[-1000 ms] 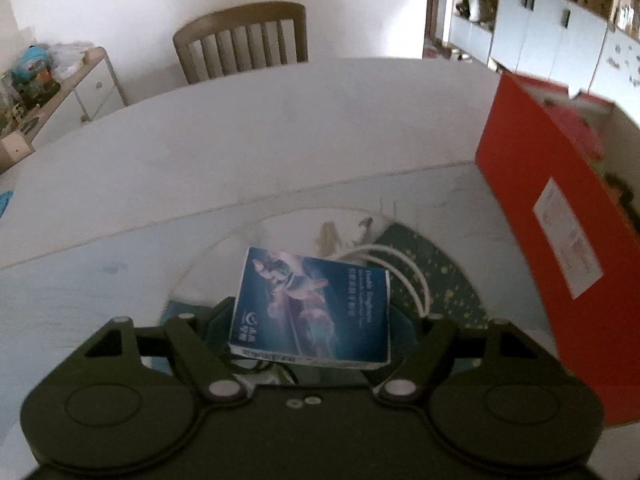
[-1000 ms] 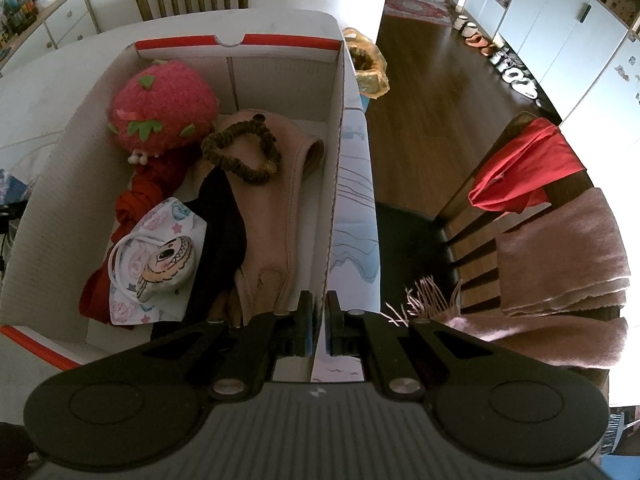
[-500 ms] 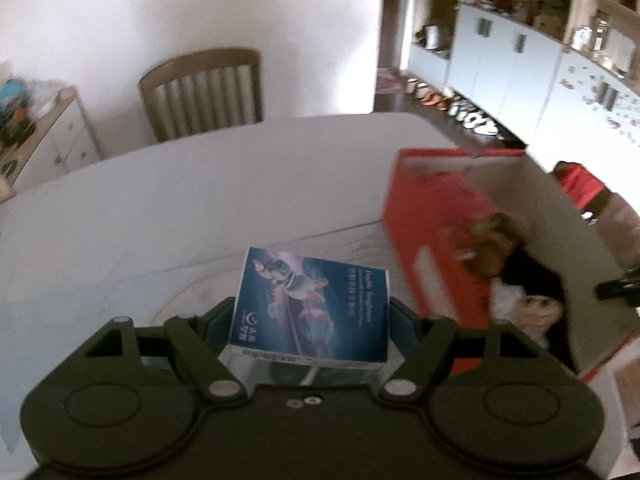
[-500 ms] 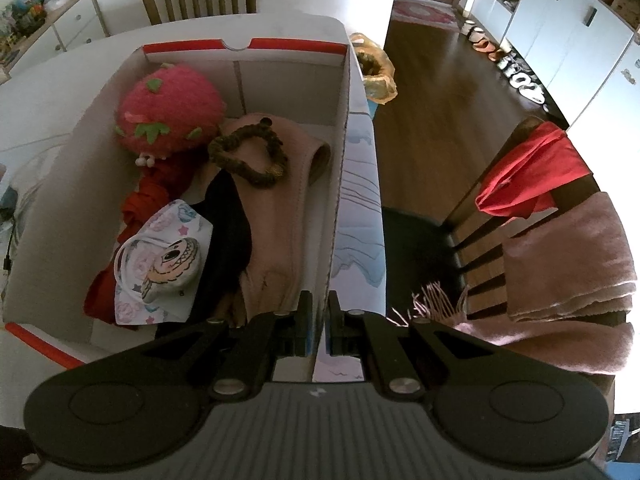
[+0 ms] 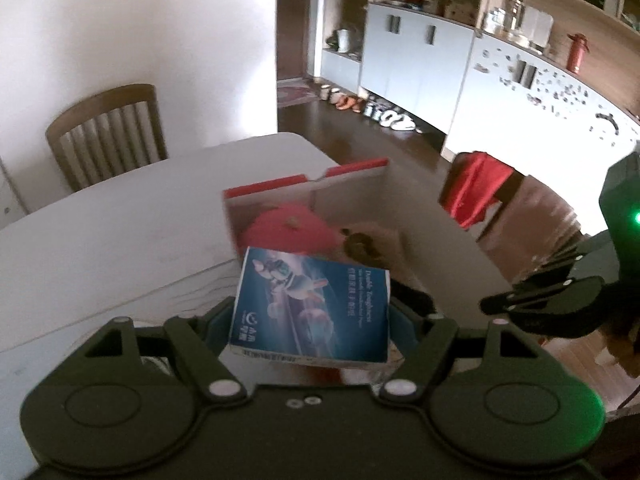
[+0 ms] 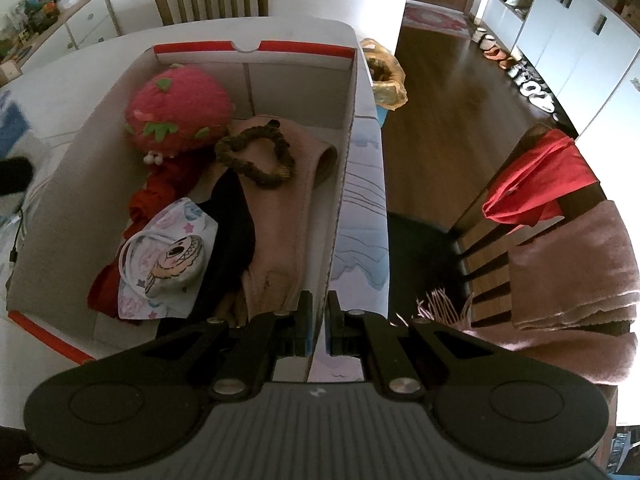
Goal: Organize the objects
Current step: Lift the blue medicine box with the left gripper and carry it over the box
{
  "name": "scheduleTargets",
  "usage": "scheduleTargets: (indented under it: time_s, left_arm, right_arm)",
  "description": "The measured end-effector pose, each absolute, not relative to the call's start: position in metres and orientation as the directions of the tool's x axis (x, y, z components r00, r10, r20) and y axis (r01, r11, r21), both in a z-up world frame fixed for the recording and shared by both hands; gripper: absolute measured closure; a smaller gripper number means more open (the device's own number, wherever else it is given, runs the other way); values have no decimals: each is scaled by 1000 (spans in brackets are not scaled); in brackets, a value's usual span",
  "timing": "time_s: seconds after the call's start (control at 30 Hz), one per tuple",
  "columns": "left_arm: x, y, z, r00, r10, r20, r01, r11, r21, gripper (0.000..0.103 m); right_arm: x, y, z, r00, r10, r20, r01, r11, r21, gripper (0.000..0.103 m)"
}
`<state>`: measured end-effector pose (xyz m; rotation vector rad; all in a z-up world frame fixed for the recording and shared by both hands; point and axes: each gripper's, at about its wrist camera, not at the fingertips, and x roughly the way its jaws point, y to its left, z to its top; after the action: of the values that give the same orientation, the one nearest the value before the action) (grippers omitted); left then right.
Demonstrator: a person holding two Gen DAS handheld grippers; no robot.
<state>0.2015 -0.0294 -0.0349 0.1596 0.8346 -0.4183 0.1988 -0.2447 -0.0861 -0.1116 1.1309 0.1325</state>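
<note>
My left gripper [image 5: 312, 312] is shut on a blue tissue pack [image 5: 312, 308] and holds it in the air near the left edge of the open cardboard box [image 5: 348, 176]. My right gripper [image 6: 318, 320] is shut on the box's right wall [image 6: 340, 200]. Inside the box lie a red strawberry plush [image 6: 176, 108], a brown bead bracelet [image 6: 256, 156], a pink cloth [image 6: 276, 240], a black cloth and a patterned pouch [image 6: 168, 260]. The right gripper also shows at the right of the left wrist view [image 5: 548, 304].
The box stands on a white table [image 5: 100, 240]. A wooden chair [image 5: 108, 132] stands at the far side. Another chair with red cloth [image 6: 536, 184] and a pink scarf stands right of the table. White cabinets [image 5: 440, 60] line the far wall.
My left gripper has lifted the tissue pack off the table and swung it right, toward the box. The right gripper has kept its hold on the box wall.
</note>
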Motion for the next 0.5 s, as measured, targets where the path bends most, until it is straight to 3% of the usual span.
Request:
scheduleTargets:
  time_s: [0.5]
  left_arm:
    - [225,-72,-66,536,-307,-787,439,897,-50,27]
  right_arm:
    - [198,-246,-87,420,66,-905,-187,982,-16,98]
